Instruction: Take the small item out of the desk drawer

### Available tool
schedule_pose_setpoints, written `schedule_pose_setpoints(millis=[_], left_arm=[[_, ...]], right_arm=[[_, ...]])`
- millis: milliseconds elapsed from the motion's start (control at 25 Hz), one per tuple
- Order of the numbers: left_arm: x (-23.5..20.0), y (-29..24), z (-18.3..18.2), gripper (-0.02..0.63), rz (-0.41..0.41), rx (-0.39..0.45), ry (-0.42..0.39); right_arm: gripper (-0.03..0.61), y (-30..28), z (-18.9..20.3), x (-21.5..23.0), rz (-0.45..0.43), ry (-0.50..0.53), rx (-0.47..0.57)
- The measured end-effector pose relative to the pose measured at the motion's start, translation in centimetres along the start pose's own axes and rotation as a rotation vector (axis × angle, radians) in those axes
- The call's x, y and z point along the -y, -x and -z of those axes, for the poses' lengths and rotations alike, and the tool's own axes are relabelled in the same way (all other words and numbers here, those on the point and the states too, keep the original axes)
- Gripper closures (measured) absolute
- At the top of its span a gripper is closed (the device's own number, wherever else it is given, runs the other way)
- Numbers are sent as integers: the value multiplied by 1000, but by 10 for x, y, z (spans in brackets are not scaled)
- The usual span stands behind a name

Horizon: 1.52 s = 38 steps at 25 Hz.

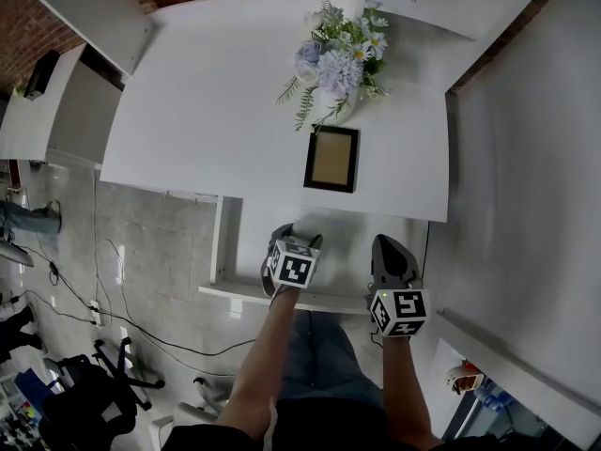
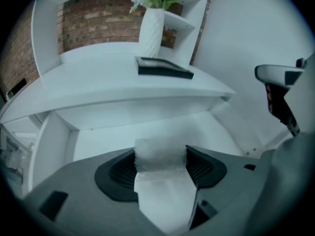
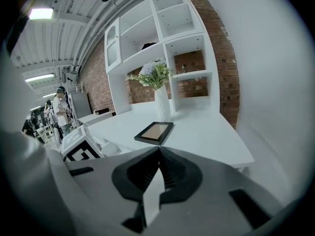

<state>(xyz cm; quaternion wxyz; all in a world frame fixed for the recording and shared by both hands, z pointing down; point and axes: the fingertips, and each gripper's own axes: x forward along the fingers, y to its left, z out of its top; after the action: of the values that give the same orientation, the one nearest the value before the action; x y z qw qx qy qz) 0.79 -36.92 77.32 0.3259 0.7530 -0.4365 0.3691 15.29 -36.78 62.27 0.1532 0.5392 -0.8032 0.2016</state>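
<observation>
Head view: the left gripper [image 1: 299,237] and right gripper [image 1: 391,248] hang over the open drawer [image 1: 231,242] of a white desk [image 1: 216,111]. Left gripper view: the jaws clamp a small white fibrous pad [image 2: 160,157], with the drawer floor behind it. Right gripper view: the jaws are pressed together, empty, and face a picture frame [image 3: 154,132].

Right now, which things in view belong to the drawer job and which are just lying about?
Job: open desk drawer; small white item, gripped in the left tongs; right tongs, shut and empty.
Lying about: picture frame and vase of flowers, both on the desktop.
</observation>
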Motion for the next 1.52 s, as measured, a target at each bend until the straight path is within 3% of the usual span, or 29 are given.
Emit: schedule_pose_setpoints(millis=[240, 440, 680, 1040, 1520], left_arm=[[-8, 89, -76, 324, -14, 354, -23], [-15, 187, -138, 324, -51, 663, -41], [-11, 281, -171, 325, -88, 895, -73], [-1, 347, -181, 325, -133, 1026, -101], [7, 349, -179, 324, -126, 1016, -114]], right_arm=[[580, -3, -37, -10, -9, 14, 99], [581, 11, -92, -20, -2, 33, 228], [581, 44, -150, -38, 9, 77, 366], [581, 82, -185, -49, 34, 109, 462], [581, 93, -178, -46, 43, 119, 447]])
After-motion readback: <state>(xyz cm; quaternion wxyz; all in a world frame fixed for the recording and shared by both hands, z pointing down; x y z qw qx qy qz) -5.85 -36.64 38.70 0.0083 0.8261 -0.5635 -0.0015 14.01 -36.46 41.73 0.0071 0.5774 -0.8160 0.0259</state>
